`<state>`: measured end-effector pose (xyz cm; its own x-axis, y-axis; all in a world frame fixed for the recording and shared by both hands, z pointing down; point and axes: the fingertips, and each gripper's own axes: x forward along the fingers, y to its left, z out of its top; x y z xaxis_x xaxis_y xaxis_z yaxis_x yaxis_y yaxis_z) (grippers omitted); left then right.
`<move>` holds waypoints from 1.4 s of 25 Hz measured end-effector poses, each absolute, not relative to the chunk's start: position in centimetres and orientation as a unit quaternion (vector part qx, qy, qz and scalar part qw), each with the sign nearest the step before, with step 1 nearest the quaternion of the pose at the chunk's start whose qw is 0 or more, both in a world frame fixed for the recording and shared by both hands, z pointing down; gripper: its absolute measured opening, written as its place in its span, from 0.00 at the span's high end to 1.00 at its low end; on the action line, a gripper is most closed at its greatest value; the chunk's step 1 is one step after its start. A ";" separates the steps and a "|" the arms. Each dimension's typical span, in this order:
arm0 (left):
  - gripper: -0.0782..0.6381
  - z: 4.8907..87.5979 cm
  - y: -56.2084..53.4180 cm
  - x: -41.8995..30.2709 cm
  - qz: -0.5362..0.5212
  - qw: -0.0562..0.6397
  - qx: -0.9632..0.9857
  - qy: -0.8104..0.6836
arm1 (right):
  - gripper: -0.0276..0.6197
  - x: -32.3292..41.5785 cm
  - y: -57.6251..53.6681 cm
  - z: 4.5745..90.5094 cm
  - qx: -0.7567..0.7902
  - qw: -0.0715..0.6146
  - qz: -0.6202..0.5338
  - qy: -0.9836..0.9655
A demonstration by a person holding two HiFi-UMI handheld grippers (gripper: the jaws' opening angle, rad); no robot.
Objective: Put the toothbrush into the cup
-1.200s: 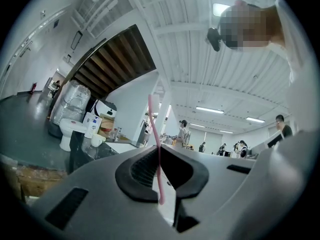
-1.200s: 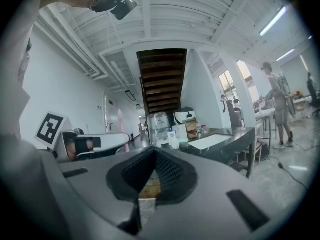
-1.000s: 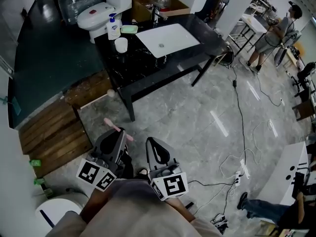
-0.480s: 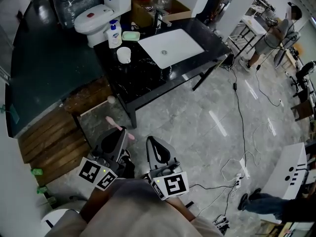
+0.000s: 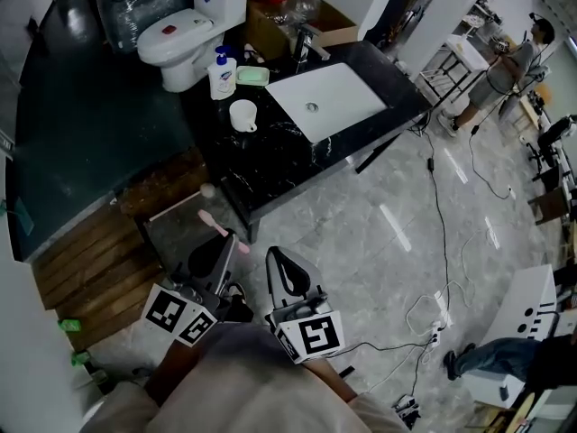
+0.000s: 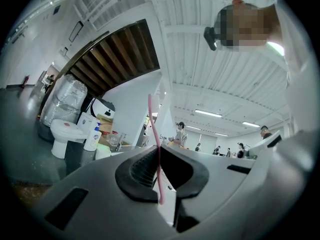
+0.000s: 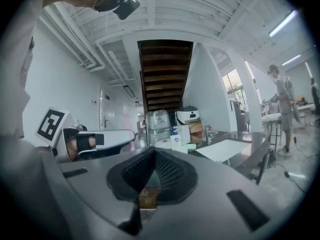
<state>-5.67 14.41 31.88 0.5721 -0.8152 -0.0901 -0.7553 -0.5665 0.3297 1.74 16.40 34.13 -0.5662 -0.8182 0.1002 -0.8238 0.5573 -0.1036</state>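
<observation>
A pink toothbrush [image 5: 220, 227] sticks out forward from my left gripper [image 5: 229, 244], whose jaws are shut on its handle. In the left gripper view the toothbrush [image 6: 154, 134] stands upright between the dark pads [image 6: 142, 166]. The white cup [image 5: 242, 115] stands on the black counter [image 5: 270, 165], left of the white sink [image 5: 325, 99] and well ahead of both grippers. From the left gripper the cup [image 6: 102, 153] is small and far off at the left. My right gripper [image 5: 276, 260] is beside the left one over the floor, shut with nothing held [image 7: 154, 155].
A soap bottle [image 5: 222, 77] and a green soap dish [image 5: 252, 76] stand behind the cup, near a faucet [image 5: 306, 40]. A toilet [image 5: 185, 31] is beyond the counter. Wooden planks [image 5: 95, 246] lie at the left. Cables [image 5: 444, 233] trail over the marble floor; a person [image 5: 507, 61] stands far right.
The counter, cup and sink have shifted nearer to me and lower in the head view. Both grippers moved forward together, and the toothbrush stays in the left one.
</observation>
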 end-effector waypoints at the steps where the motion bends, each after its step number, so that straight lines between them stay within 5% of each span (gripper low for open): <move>1: 0.86 31.9 14.1 -6.1 -0.117 0.129 0.878 -0.445 | 0.95 1.2 16.0 34.2 0.466 0.021 0.071 -0.882; 35: 0.86 33.7 5.0 -6.4 -0.117 0.158 0.893 -0.405 | 0.95 -0.2 7.0 35.7 0.488 0.039 0.085 -0.868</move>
